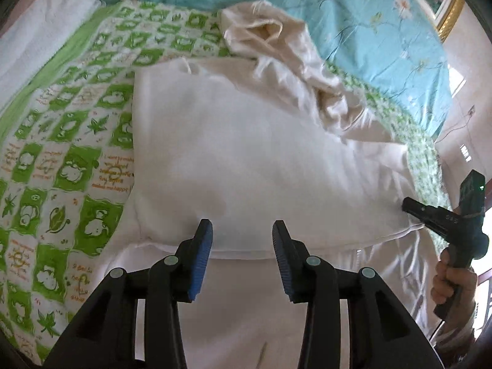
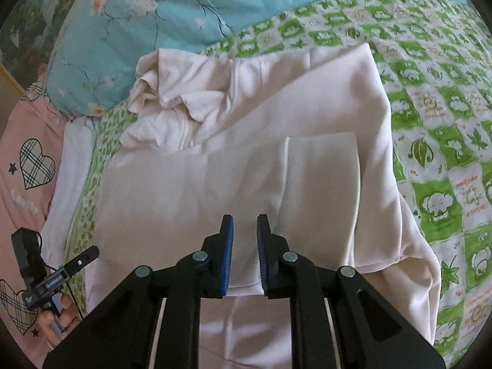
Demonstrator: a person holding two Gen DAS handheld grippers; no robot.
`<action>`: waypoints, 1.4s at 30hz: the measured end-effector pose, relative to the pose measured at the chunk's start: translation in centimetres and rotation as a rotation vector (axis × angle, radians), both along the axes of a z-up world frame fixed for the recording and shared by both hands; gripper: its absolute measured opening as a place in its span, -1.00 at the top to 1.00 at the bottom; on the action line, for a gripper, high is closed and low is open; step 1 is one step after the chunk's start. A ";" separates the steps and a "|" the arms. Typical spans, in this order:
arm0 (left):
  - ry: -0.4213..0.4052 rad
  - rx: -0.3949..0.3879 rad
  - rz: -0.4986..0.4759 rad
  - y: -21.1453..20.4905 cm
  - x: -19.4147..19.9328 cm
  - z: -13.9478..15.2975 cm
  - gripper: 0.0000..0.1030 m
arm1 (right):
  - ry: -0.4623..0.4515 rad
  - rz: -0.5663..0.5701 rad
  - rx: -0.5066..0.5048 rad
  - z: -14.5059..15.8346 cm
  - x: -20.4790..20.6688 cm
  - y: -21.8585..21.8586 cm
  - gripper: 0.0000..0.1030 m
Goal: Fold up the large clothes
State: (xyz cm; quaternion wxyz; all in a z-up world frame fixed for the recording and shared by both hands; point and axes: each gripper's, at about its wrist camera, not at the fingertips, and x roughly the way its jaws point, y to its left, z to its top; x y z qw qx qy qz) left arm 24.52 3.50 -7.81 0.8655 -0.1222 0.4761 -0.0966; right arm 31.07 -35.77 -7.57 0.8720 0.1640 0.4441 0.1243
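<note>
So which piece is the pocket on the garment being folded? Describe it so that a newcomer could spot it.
Start at the green-and-white checked bedspread, with the pale cream garment spread over it. On its flat front, just beyond the open right gripper, lies a squarish patch pocket. Unlike the crumpled collar end near the blue floral quilt, it is smooth and straight-edged.

Pink fabric (image 2: 21, 166) w/ plaid hearts at bed's left edge: white word, approx. "Lovely". Green-check quilt (image 2: 442, 141): orange script, illegible.
</note>
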 end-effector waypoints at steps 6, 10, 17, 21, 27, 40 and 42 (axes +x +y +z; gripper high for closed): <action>0.010 -0.016 0.070 3.5 0.5 -1.7 0.41 | -0.004 -0.106 0.020 -0.8 -0.1 -3.4 0.70; -0.009 -0.048 0.072 3.8 1.3 0.0 0.11 | -0.019 -0.124 0.081 0.6 0.2 -3.8 0.69; -0.076 -0.101 0.073 4.0 9.0 4.4 -0.06 | -0.106 0.030 0.057 5.2 6.0 2.4 0.27; -0.080 -0.082 0.069 3.8 17.1 6.3 -0.26 | -0.175 0.107 -0.006 7.6 11.4 6.5 0.03; -0.042 -0.080 0.094 4.5 28.7 5.7 -0.39 | -0.256 0.199 -0.136 9.9 20.5 12.2 -0.11; -0.160 -0.066 0.011 2.4 35.0 4.8 0.94 | -0.341 0.273 -0.252 9.2 27.5 16.0 0.96; -0.223 -0.108 -0.005 2.2 31.7 6.7 0.94 | -0.370 0.258 -0.222 10.3 25.8 14.6 0.96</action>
